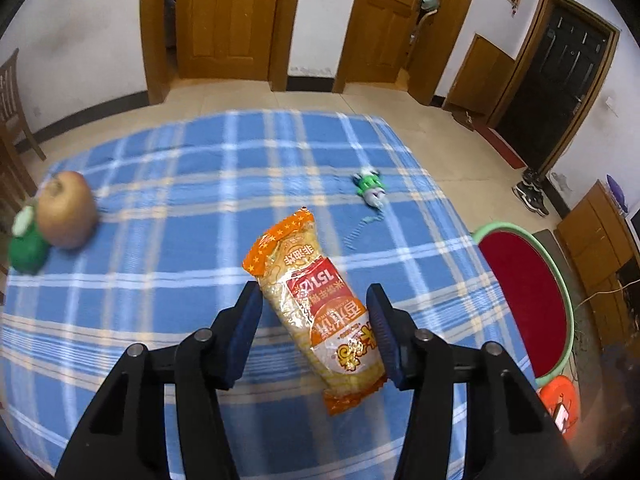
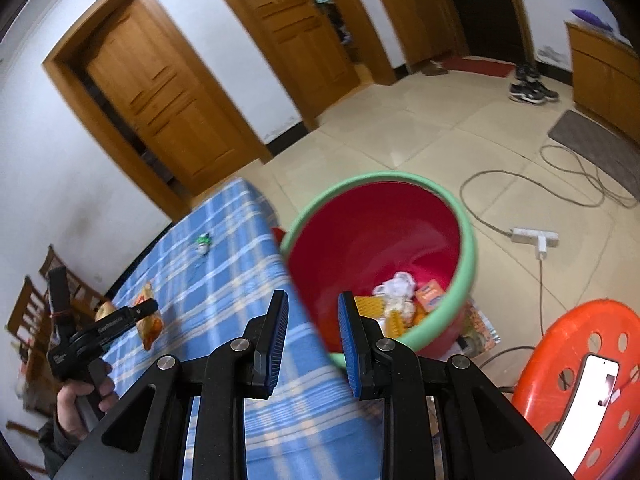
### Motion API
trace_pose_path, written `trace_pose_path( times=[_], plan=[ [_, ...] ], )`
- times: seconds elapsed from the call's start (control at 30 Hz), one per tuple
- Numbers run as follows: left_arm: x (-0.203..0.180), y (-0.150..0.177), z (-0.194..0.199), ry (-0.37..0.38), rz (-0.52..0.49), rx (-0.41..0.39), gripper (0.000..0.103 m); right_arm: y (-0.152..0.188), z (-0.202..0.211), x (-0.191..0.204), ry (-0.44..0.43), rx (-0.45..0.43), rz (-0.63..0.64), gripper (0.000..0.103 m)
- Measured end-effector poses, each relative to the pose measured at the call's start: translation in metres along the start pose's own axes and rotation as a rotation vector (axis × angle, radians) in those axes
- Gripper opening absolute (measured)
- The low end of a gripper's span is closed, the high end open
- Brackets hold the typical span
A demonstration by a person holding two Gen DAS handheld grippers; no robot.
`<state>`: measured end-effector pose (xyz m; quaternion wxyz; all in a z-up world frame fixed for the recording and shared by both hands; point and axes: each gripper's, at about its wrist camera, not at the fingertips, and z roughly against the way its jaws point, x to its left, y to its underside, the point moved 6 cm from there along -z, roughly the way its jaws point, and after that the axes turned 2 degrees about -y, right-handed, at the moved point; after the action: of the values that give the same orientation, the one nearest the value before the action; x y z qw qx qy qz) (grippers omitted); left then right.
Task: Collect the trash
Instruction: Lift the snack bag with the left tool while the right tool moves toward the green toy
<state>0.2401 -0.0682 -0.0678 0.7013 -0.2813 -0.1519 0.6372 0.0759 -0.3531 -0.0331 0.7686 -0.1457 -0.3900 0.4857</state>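
One noodle packet (image 1: 316, 312), one bin (image 2: 466, 236), perhaps five scraps inside.

Left wrist view: looks steeply down along own fingers (image 1: 256, 332) from just above the table (image 1: 160, 208), facing doors (image 1: 224, 16) at the far wall; bin (image 1: 524, 304) at right edge. Right wrist view: tilted, looks down past table corner (image 2: 224, 264) into bin (image 2: 380, 240), near, floor beyond. Shared: table, bin, packet (image 1: 316, 304) (image 2: 148, 320), toy (image 1: 372, 190) (image 2: 203, 242), doors (image 2: 160, 92). Left gripper (image 2: 144, 312) visible from right view.
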Motion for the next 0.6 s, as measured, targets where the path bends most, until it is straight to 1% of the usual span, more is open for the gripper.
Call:
trace_pose_path(
  times=[0.07,0.13,0.2,0.3,0.4,0.47,0.53,0.6],
  plan=[
    [0.015,-0.003,0.008,-0.012,0.013,-0.020,0.054,-0.002,0.001,0.018,-0.022,0.015,0.033,0.027],
    [0.034,-0.008,0.014,-0.034,0.030,-0.043,0.054,-0.006,0.000,0.046,-0.052,0.048,0.083,0.027],
    [0.049,-0.013,0.015,-0.056,0.043,-0.055,0.054,-0.009,-0.004,0.073,-0.084,0.084,0.134,0.027],
    [0.070,-0.016,0.015,-0.083,0.052,-0.076,0.054,-0.013,-0.012,0.107,-0.108,0.115,0.204,0.027],
    [0.084,-0.016,0.011,-0.097,0.066,-0.091,0.054,-0.016,-0.034,0.137,-0.117,0.153,0.250,0.027],
    [0.093,-0.014,0.007,-0.096,0.085,-0.100,0.054,-0.015,-0.051,0.148,-0.135,0.195,0.248,0.027],
    [0.101,-0.011,0.003,-0.113,0.095,-0.106,0.054,-0.014,-0.075,0.160,-0.154,0.236,0.248,0.027],
    [0.107,-0.009,-0.002,-0.126,0.105,-0.109,0.054,-0.015,-0.097,0.170,-0.139,0.236,0.276,0.027]
  ],
)
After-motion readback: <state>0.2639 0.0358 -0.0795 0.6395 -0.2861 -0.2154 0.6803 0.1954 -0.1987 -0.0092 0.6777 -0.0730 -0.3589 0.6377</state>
